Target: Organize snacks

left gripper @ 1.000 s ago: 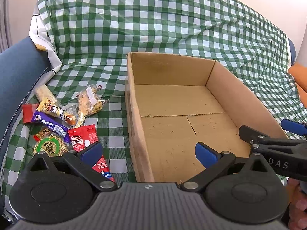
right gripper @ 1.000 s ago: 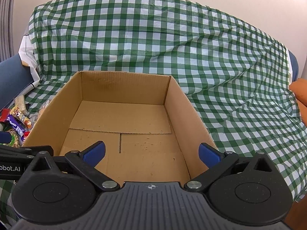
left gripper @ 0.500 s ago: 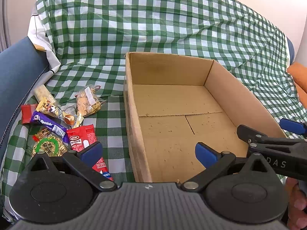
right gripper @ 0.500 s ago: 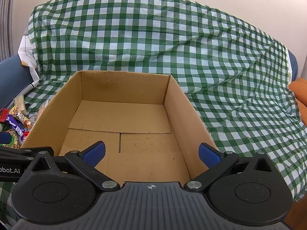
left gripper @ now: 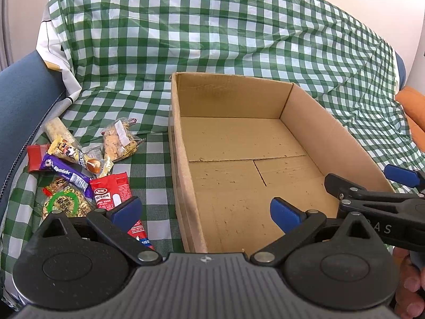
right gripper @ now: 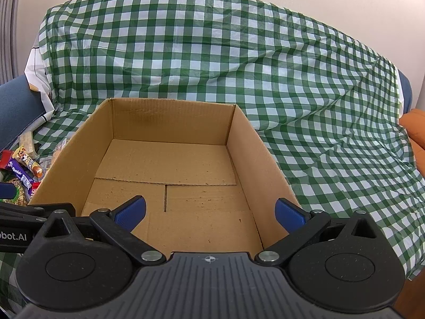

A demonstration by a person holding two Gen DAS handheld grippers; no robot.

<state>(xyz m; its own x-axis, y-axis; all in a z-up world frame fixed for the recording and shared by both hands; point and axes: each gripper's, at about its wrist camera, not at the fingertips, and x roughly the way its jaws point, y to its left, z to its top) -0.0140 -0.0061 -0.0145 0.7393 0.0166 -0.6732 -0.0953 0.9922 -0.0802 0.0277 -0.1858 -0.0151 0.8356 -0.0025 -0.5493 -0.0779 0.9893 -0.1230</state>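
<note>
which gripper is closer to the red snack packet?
Left. The left gripper hangs right over the red snack packet, one finger above it. The right gripper is over the cardboard box, with the box wall between it and the packet.

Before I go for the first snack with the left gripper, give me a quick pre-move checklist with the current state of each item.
1. Left gripper open and holding nothing: ok.
2. Right gripper open and holding nothing: ok.
3. Cardboard box upright, open on top, nothing inside: ok.
4. Snack pile in view, left of the box on the green checked cloth: ok.
5. Red snack packet nearest the left gripper, top face uncovered: ok, though the purple Alpenliebe bar lies against it.
6. Right gripper clear of the left gripper's path: ok, it sits on the box's far side from the pile.
</note>
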